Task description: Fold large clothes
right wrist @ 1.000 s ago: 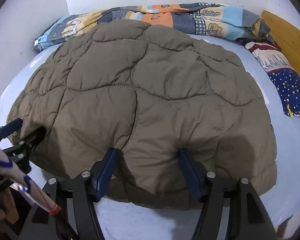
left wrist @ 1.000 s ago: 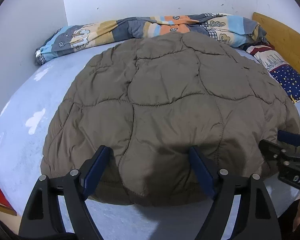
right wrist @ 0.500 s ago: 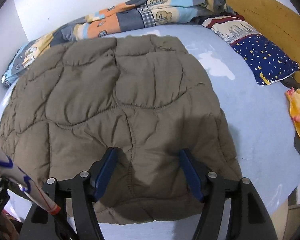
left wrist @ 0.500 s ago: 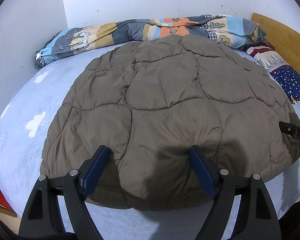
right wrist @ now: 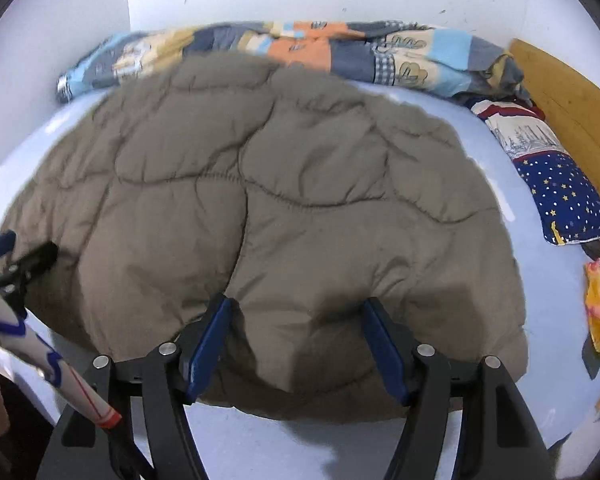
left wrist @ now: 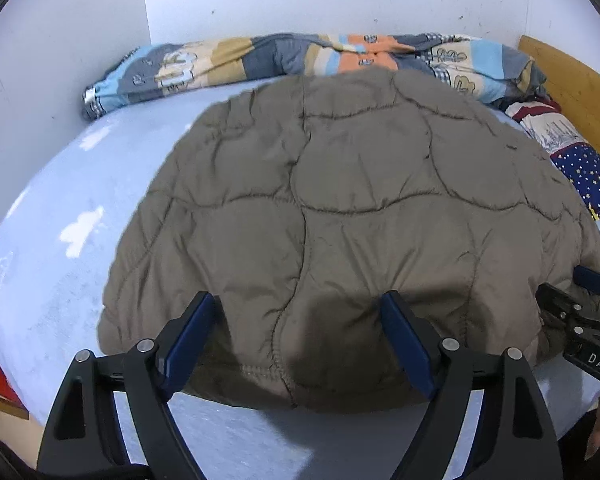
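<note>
While both grippers hover over the near hem, the coat (left wrist: 352, 216) lies spread flat on the bed (left wrist: 80, 208), a brown quilted piece reaching from the near edge almost to the quilt (left wrist: 300, 60) rolled along the far wall

Item 1, coat: padded, stitched in wavy panels; the hem bulges up between the fingers of each tool. It looks already doubled once, though the layers underneath are hidden.

Item 2, left gripper (left wrist: 300, 340): jaws spread wide and just now opening a little further, straddling a hump of hem left of centre; pads not pressing the cloth, nothing pinched.

Item 3, right gripper (right wrist: 296, 340): jaws likewise spread and just now widening, straddling the hem further right; nothing pinched. Its tip also shows at the right edge of the left view.

Item 4, pillow (right wrist: 556, 184): starred, far right by the headboard (right wrist: 572, 92), well apart from the coat.

Handling note, as a judgement: the step in hand appears to be taking the near hem for the next fold. Best done by sinking both tools until the lower finger slides under every layer, closing on the full thickness, then lifting both corners level and together so the padding carries over without slumping or skewing
</note>
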`<state>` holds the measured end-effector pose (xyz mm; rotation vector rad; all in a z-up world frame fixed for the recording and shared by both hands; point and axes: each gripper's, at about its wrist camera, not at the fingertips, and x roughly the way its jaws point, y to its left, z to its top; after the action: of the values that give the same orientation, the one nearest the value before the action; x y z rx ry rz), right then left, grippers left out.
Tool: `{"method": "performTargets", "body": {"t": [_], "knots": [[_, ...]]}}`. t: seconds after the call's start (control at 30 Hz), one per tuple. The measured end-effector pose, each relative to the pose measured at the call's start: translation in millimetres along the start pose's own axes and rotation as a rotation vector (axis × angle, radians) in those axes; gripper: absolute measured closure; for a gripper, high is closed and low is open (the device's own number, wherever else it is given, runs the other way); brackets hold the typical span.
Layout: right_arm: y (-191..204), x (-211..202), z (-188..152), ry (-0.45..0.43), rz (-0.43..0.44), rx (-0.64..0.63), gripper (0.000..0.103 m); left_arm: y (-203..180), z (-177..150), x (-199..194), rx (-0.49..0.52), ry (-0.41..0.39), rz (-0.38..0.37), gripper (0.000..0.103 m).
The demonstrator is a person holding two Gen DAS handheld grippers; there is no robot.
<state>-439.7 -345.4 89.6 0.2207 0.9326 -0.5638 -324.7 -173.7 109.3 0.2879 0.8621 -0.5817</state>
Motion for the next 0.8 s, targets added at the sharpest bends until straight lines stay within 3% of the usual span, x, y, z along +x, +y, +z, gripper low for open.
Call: {"method": "performTargets", "body": {"t": [0.3,0.47,0.6,0.8], "knots": [[-10,-27,-15,-0.047,-0.022,0.058,0.027,8,-10,-21,-0.034,-0.035,0.02,0.017],[-24,-16,-27,0.014,-0.004,0.101,0.027,7,-15,-11,-0.022,0.01,0.014,0.016],[-26,-10,-29,0.014,0.01,0.093,0.027,6,-16,-10,-0.013,0.008,0.02,0.015],[-27,-34,-39,-0.026,-0.002,0.112,0.027,6,-24,-31,-0.027,-0.057,-0.023,0.015]]}}
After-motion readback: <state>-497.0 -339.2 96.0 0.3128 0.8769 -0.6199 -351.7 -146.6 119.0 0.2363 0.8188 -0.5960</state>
